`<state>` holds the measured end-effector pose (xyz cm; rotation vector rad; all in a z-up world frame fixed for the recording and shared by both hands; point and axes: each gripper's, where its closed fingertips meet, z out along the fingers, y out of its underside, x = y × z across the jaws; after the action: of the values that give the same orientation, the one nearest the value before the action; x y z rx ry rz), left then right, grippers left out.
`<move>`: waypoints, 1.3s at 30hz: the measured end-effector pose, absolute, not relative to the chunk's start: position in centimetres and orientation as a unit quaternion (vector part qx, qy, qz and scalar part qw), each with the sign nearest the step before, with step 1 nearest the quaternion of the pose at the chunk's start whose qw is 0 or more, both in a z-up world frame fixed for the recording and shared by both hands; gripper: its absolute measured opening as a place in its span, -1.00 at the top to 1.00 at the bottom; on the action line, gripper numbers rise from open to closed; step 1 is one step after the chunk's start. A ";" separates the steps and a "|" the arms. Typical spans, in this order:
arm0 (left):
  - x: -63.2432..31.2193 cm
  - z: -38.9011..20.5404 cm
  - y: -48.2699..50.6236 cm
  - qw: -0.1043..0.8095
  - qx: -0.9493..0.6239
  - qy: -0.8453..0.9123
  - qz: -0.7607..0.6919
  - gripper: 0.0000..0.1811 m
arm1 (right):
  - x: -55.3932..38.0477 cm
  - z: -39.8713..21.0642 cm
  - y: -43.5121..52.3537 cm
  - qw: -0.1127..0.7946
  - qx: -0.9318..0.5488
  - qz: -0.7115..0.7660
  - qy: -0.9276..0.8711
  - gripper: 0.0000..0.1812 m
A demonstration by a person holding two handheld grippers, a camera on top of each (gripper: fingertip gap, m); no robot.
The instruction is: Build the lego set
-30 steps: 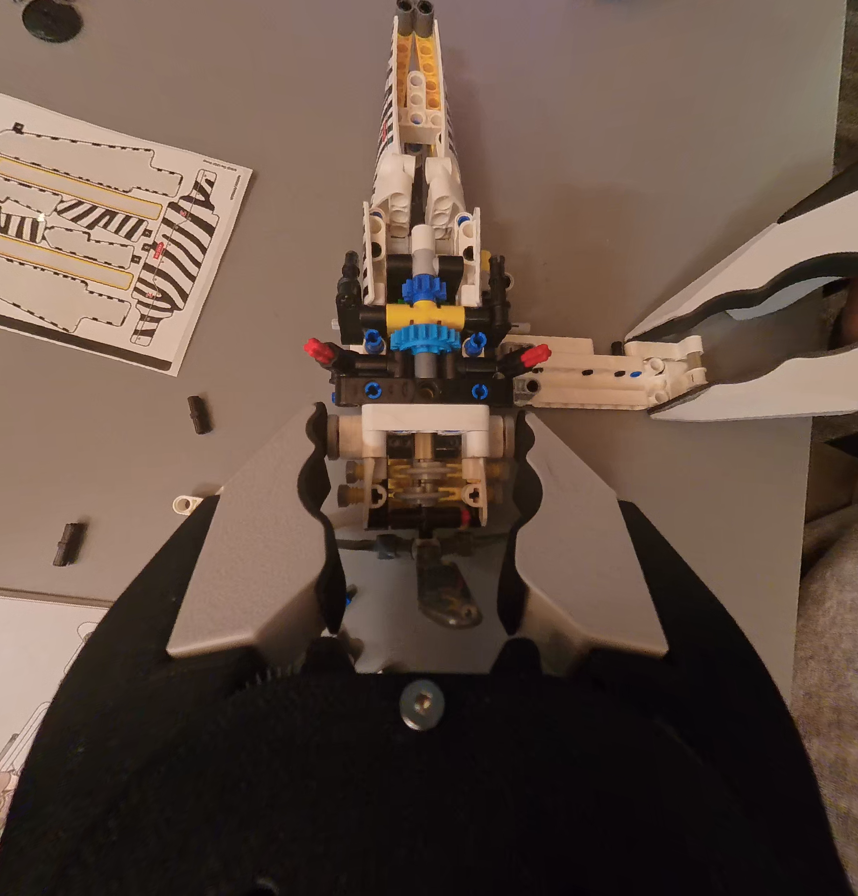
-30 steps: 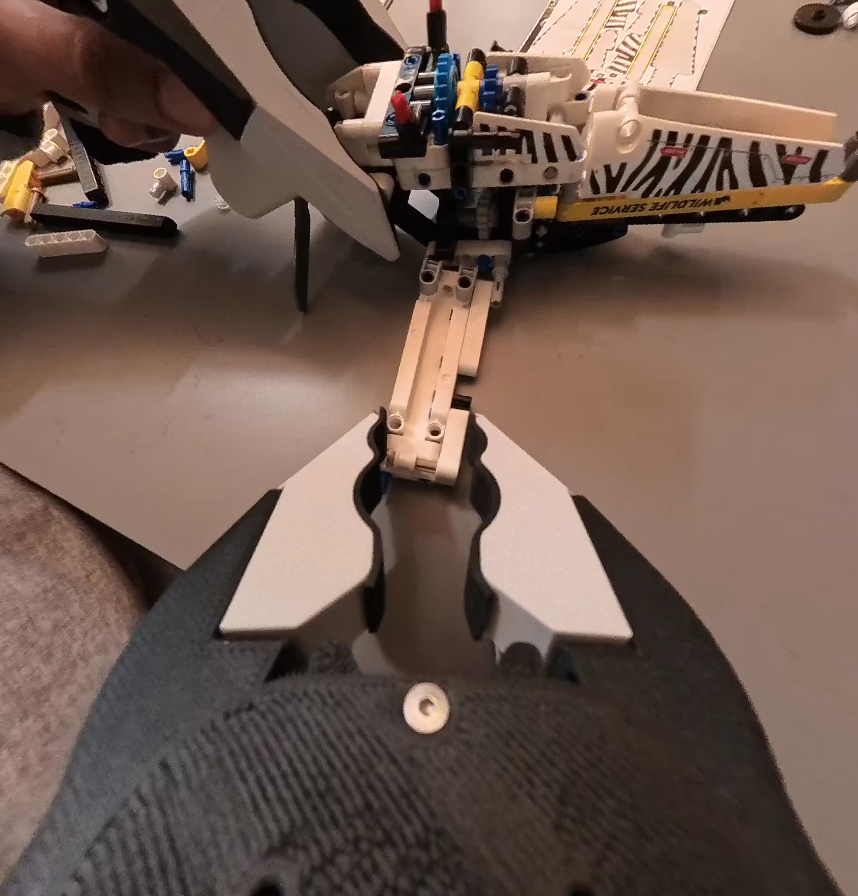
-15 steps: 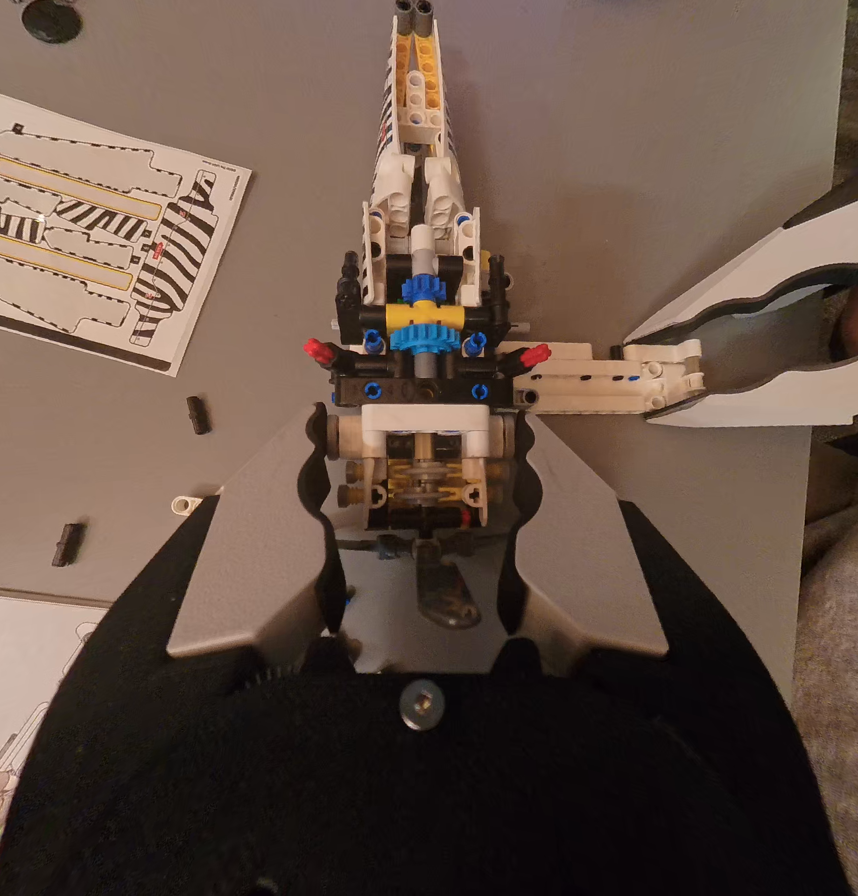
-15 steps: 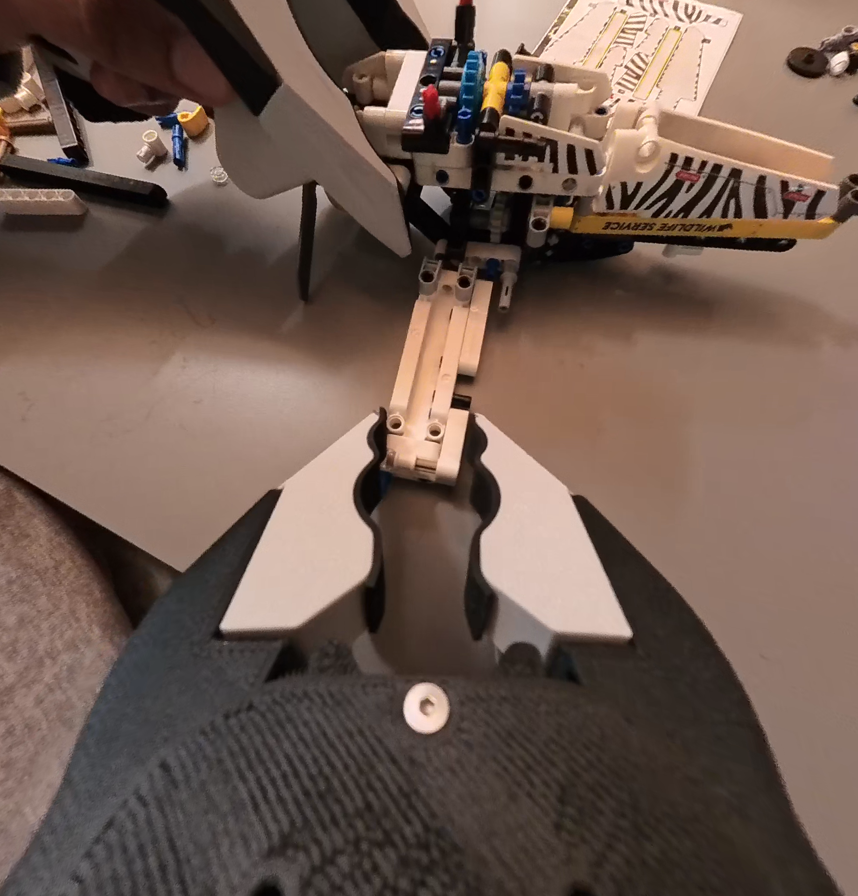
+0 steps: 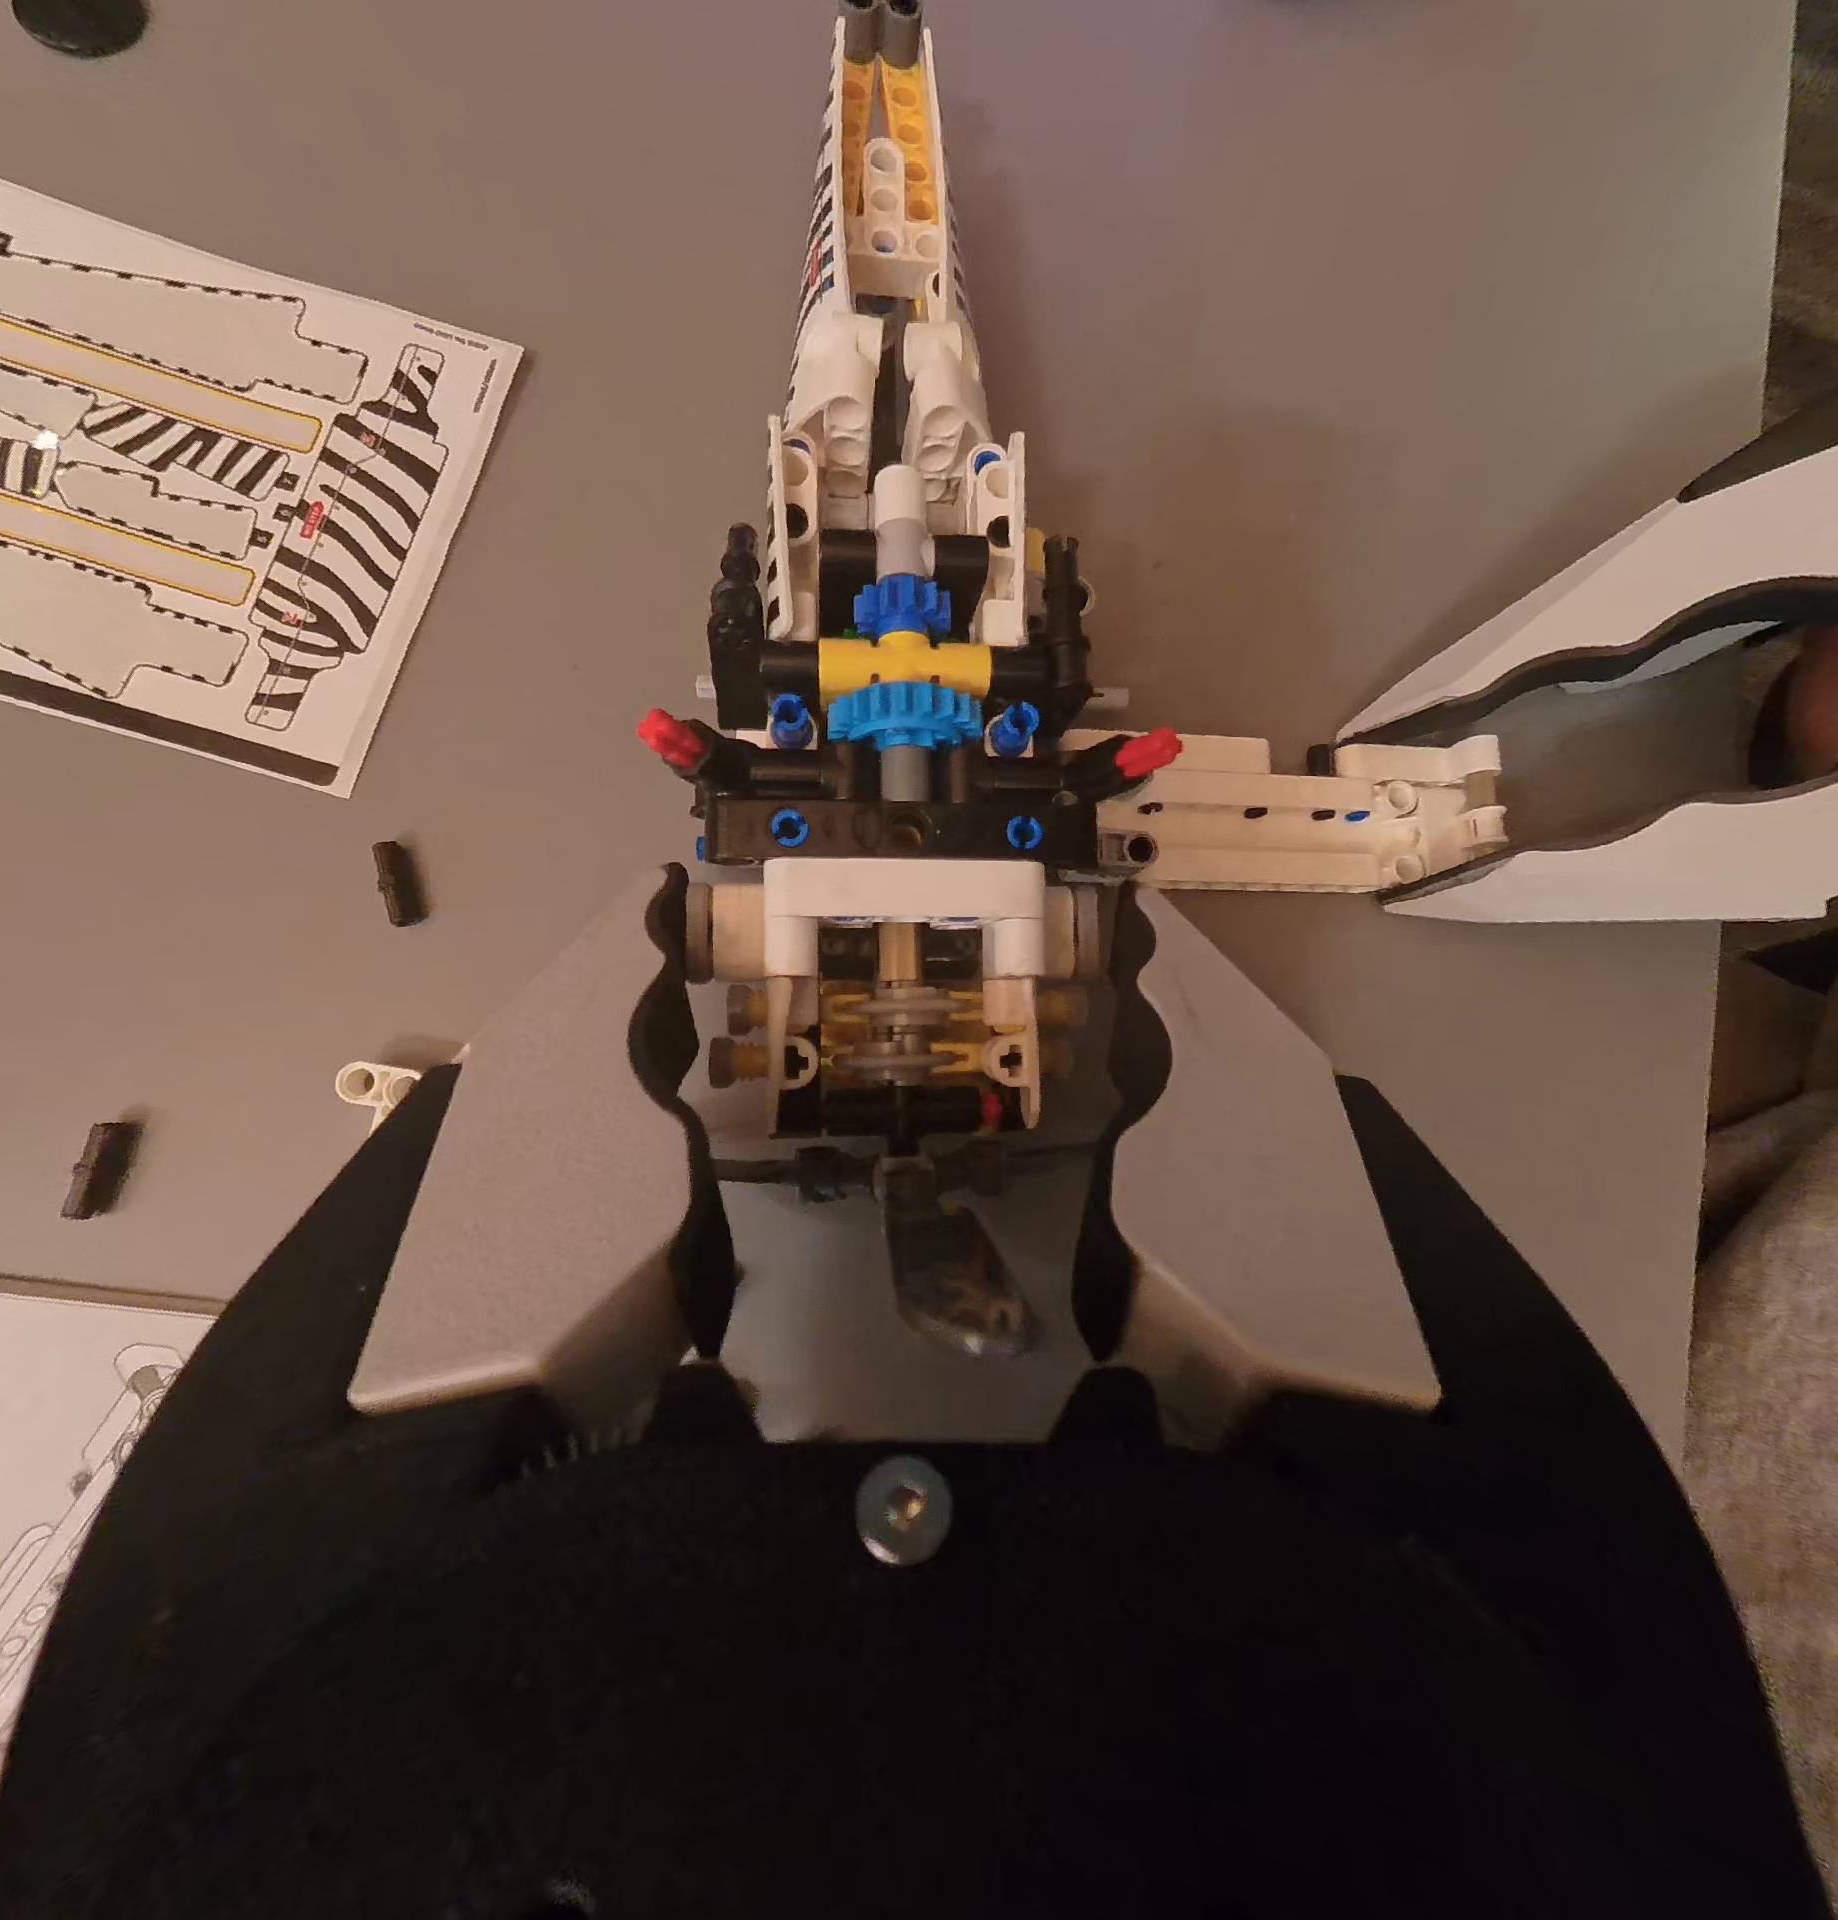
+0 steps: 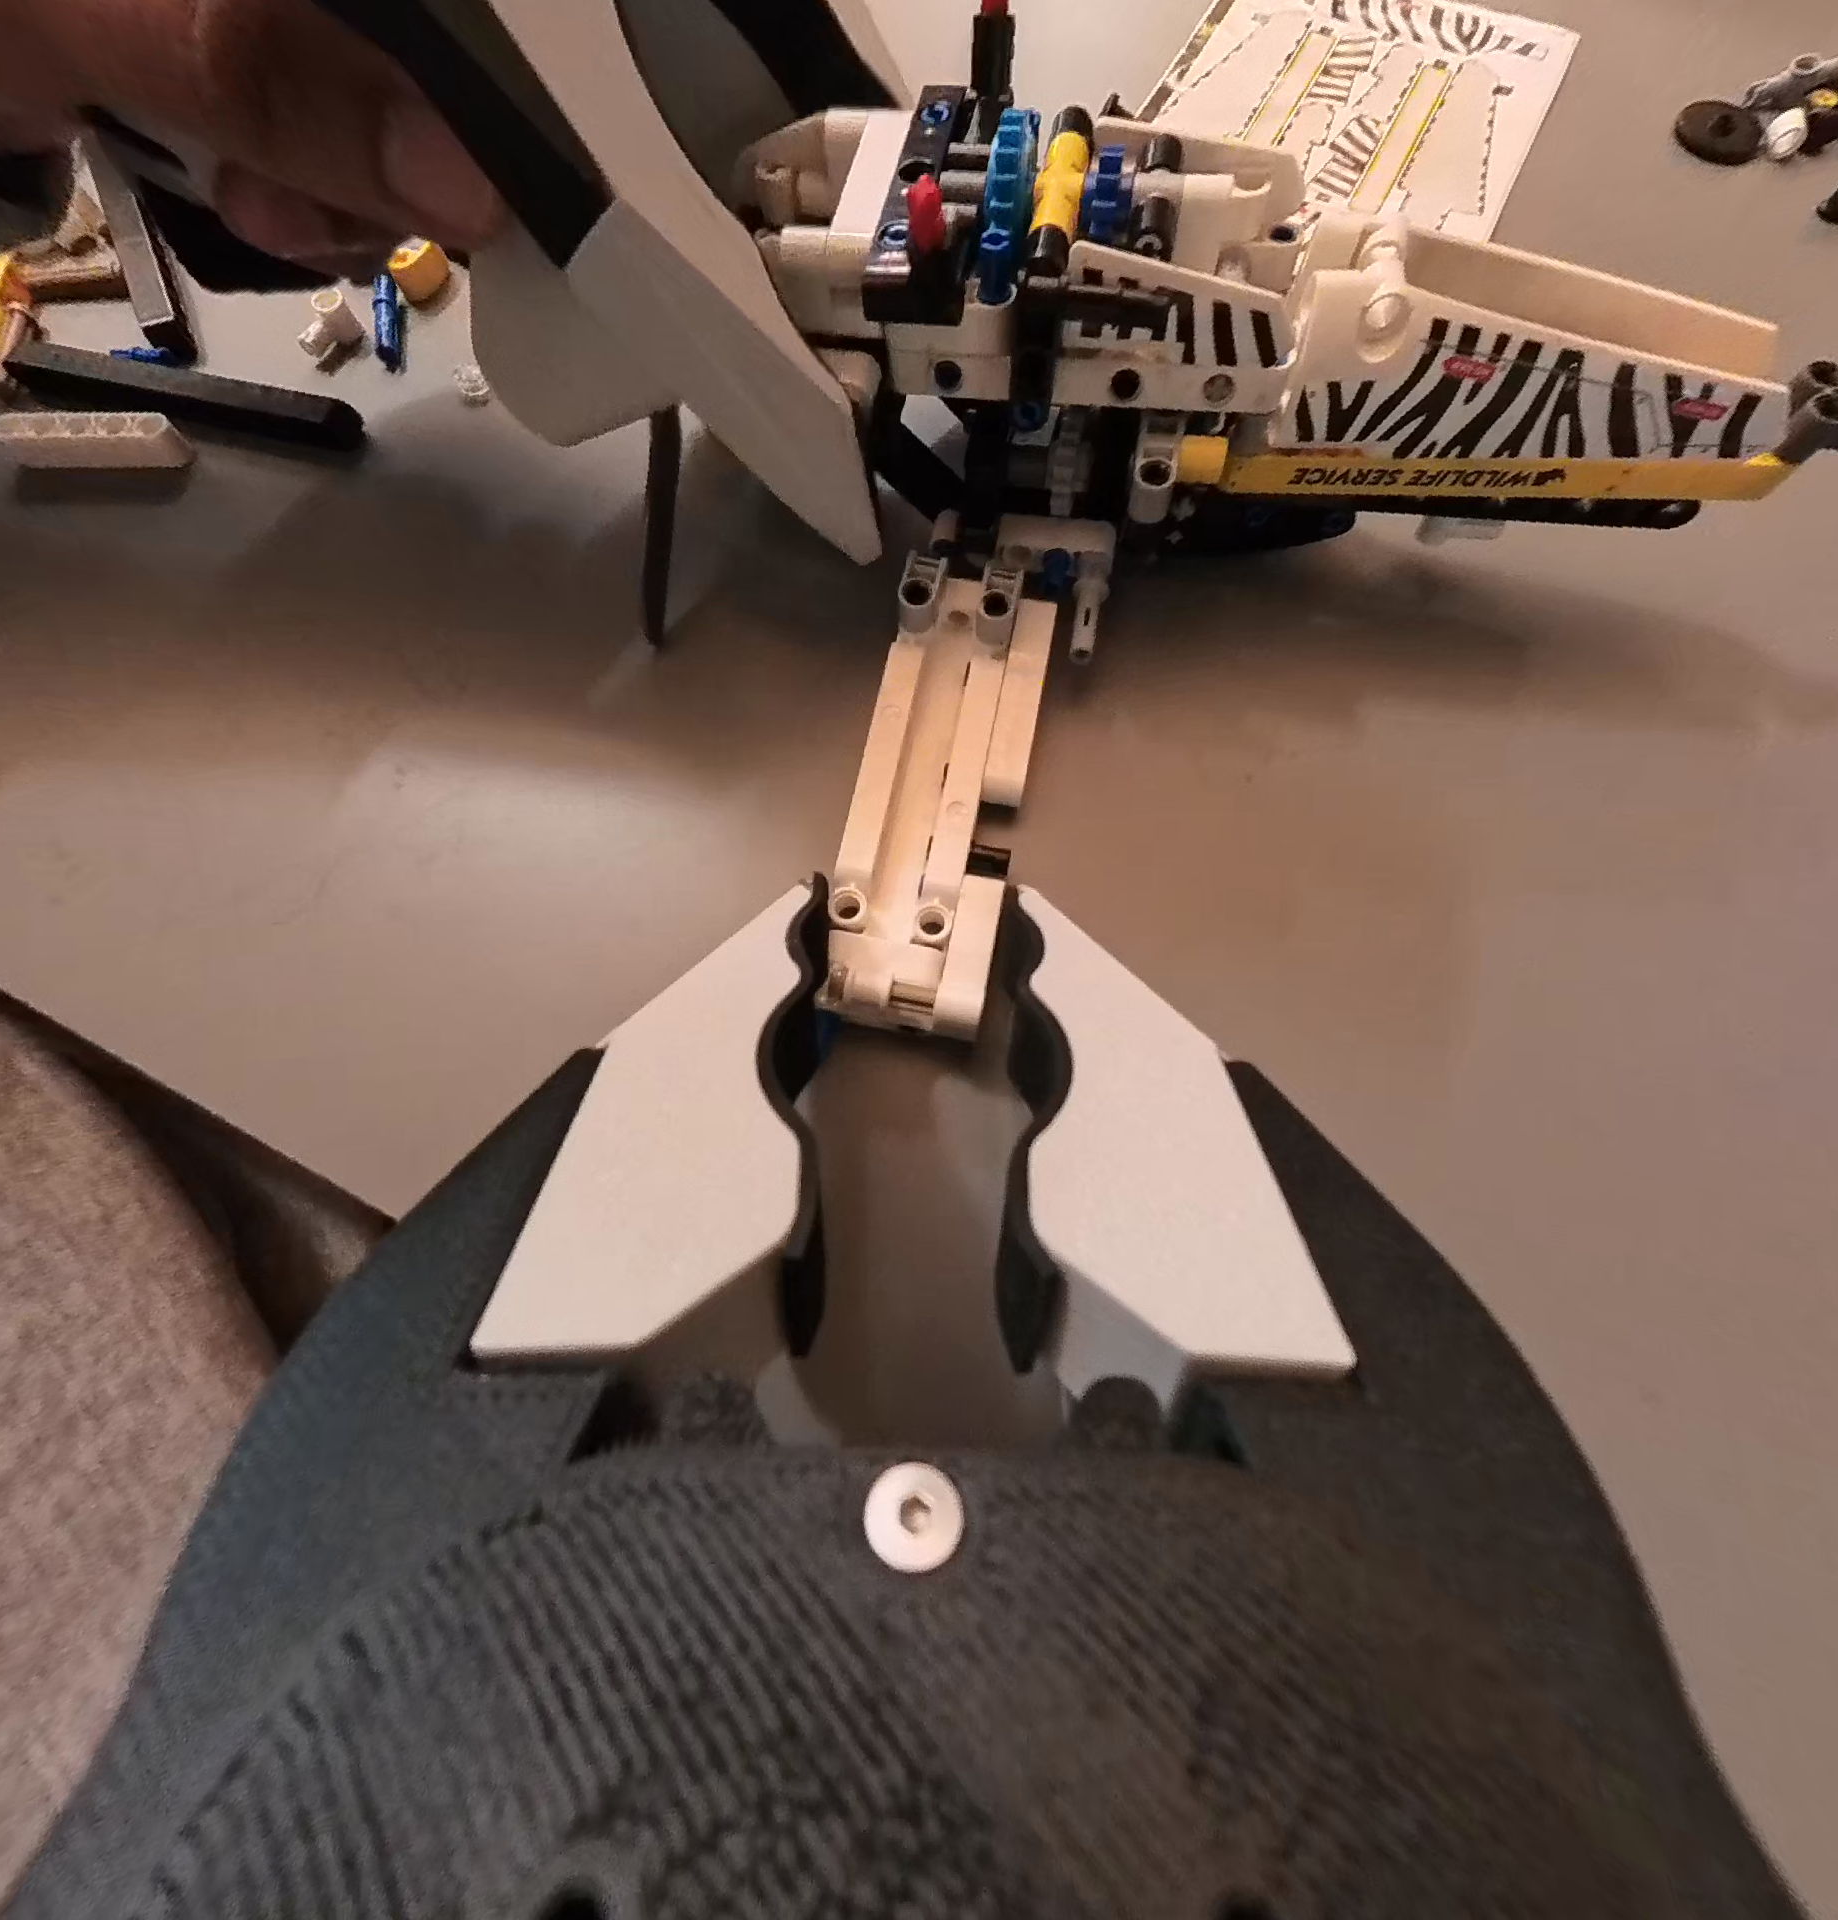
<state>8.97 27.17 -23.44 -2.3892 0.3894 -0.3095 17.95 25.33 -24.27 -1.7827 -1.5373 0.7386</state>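
The lego model, a long white body with zebra-striped sides and blue gears on top, lies on the grey table, its near end gripped between the fingers of the left gripper, which are closed against both sides of it. A white beam assembly sticks out sideways from the model, and the right gripper holds its outer end with narrow fingers pressed on either side. The left wrist view looks straight down the model's top, showing the yellow cross piece between the gears, red pins at both sides, a sticker sheet to the left, two loose black pins and the corner of an instruction booklet. The right wrist view shows the model side-on instead: the striped flank, a yellow strip along the bottom edge, and a black strut reaching down to the table under the left gripper. Only there do loose parts show behind that gripper, with a hand on it, and small dark pieces far right
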 end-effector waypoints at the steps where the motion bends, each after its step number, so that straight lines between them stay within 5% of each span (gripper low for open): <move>1: 9.0 -23.3 27.2 0.347 -0.918 0.149 -0.121 0.11 | 18.0 -24.3 25.3 0.331 -0.682 0.284 -0.587 0.65; 11: 8.0 -20.6 27.2 0.408 -0.894 0.103 -0.154 0.07 | 18.0 -24.2 25.4 0.338 -0.683 0.287 -0.580 0.65; 20: 1.3 -12.8 25.9 0.599 -0.791 -0.010 -0.120 0.11 | 17.6 -23.9 25.4 0.355 -0.672 0.296 -0.578 0.63; 39: -16.4 -9.1 15.0 0.706 -0.681 -0.193 -0.012 0.18 | 17.1 -22.9 25.6 0.407 -0.651 0.331 -0.549 0.53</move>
<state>-16.40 15.00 -9.06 -1.5139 -0.4296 -0.0273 17.11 25.56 -22.89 -1.6411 -1.3847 0.8342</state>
